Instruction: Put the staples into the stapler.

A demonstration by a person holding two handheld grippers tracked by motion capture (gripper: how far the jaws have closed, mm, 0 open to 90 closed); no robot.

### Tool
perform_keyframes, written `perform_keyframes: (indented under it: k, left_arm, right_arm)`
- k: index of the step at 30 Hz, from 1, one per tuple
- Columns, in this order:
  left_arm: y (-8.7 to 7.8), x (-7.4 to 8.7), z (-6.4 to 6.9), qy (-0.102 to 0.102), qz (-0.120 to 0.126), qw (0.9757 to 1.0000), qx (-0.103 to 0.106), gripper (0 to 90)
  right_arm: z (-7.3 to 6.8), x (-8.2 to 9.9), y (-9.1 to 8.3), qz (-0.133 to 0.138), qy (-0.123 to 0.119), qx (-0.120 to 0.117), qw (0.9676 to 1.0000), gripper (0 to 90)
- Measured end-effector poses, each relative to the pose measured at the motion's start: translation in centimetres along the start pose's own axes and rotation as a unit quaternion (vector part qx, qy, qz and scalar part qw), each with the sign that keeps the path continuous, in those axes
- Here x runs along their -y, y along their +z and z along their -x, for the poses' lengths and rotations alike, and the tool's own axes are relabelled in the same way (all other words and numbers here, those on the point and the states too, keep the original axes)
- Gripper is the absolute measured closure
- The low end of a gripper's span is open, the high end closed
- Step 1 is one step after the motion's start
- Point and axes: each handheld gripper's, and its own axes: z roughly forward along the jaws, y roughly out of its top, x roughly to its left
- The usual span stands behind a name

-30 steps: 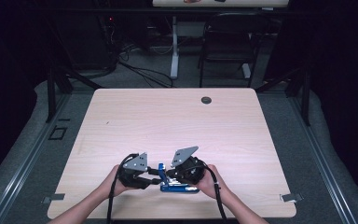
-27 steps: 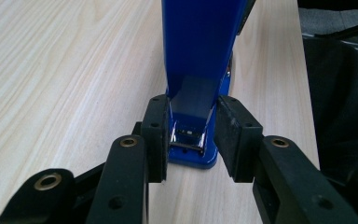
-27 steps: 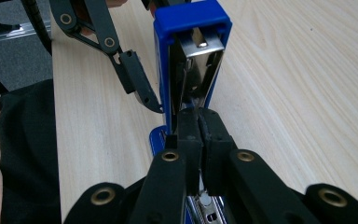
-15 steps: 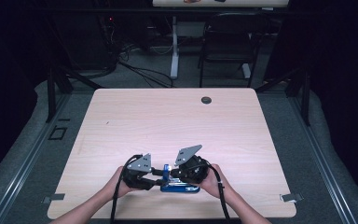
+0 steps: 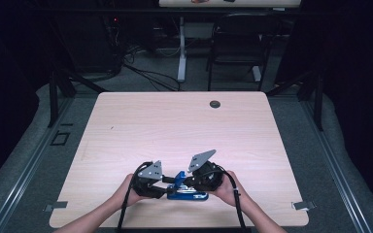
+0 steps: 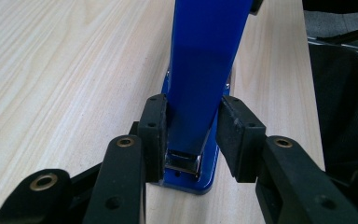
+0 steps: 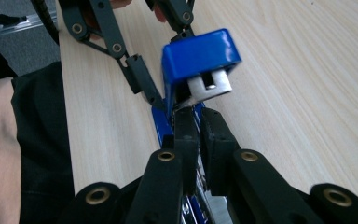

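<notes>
With the blue stapler (image 5: 187,191) at the table's (image 5: 184,131) near edge clamped by the left gripper (image 6: 191,135) on its arm and the right gripper (image 7: 199,140) on its base, the arm should be lifted slowly while the base is pinned flat.

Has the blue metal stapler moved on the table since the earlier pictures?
Yes. The blue metal stapler has shifted slightly toward the right, away from the table's left edge, and stays near the front edge.

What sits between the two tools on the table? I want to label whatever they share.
A blue stapler lies between the left tool and right tool, seen in the high view.
</notes>
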Motion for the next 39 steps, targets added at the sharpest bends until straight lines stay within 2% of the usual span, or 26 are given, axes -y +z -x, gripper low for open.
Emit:
perform_keyframes:
  k: [7, 10, 14, 16, 18, 21, 23, 25, 27, 28, 31, 33, 34, 36, 37, 39]
  left_arm:
    - [0.7, 0.0, 0.2, 0.001, -0.011, 0.9999, -0.008, 63.9]
    - [0.8, 0.0, 0.2, 0.002, -0.013, 0.9999, -0.009, 64.2]
    - [0.8, -0.1, 0.2, 0.002, -0.018, 0.9998, -0.009, 64.2]
    - [0.9, -0.1, 0.2, -0.002, -0.019, 0.9998, -0.009, 64.0]
    - [0.9, -0.1, 0.2, -0.004, -0.019, 0.9998, -0.008, 63.9]
    - [1.0, -0.1, 0.3, -0.003, -0.02, 0.9997, -0.01, 63.6]
    - [1.1, -0.1, 0.2, -0.006, -0.02, 0.9998, -0.008, 63.3]
    - [1.2, -0.1, 0.2, -0.009, -0.024, 0.9997, -0.005, 62.8]
    - [1.5, -0.1, 0.1, -0.014, -0.033, 0.9994, -0.005, 62.2]
    - [1.6, -0.1, 0.0, -0.014, -0.029, 0.9995, 0.001, 62.0]
    - [1.6, -0.2, -0.1, -0.019, -0.028, 0.9994, 0.003, 61.8]
    - [1.6, -0.2, -0.1, -0.019, -0.03, 0.9994, 0.005, 61.8]
    - [1.6, -0.3, -0.1, -0.018, -0.037, 0.9991, -0.002, 61.8]
    - [1.5, -0.3, -0.2, -0.022, -0.031, 0.9993, 0.007, 61.4]
    - [1.4, -0.3, -0.2, -0.025, -0.031, 0.9992, 0.001, 60.6]
    - [1.1, -0.3, -0.5, -0.038, -0.027, 0.9988, -0.013, 52.4]
  right_arm:
    - [-0.2, 0.3, -0.5, -0.029, -0.006, 0.003, 0.9995, 85.6]
    - [0.0, 0.7, -0.8, -0.027, 0.003, 0.002, 0.9996, 85.6]
    - [0.6, 1.6, -1.8, -0.04, 0.019, 0.016, 0.9989, 85.9]
    - [1.0, 2.0, -2.5, -0.028, 0.041, 0.037, 0.998, 87.4]
    - [1.4, 2.0, -3.3, -0.019, 0.053, 0.053, 0.997, 88.3]
    - [1.6, 1.5, -5.0, 0.023, 0.067, 0.077, 0.9945, 89.2]
    - [1.4, 1.0, -5.9, 0.051, 0.067, 0.081, 0.9932, 89.6]
    - [1.1, 0.5, -6.2, 0.06, 0.066, 0.066, 0.9939, 89.5]
    - [0.7, 0.2, -5.8, 0.048, 0.056, 0.057, 0.9956, 89.7]
    - [0.5, 0.2, -5.4, 0.041, 0.053, 0.054, 0.9963, 89.8]
    - [0.3, 0.2, -4.4, 0.005, 0.037, 0.049, 0.9981, 90.0]
    - [0.4, 0.5, -3.9, -0.009, 0.04, 0.039, 0.9984, 90.0]
    - [0.4, 0.6, -3.7, -0.01, 0.044, 0.037, 0.9983, 90.0]
    - [0.7, 0.9, -3.3, -0.026, 0.044, 0.034, 0.9981, 90.0]
    - [0.7, 1.0, -3.1, -0.029, 0.047, 0.032, 0.9979, 90.0]
    - [0.9, 1.2, -2.8, -0.043, 0.047, 0.03, 0.9975, 90.0]
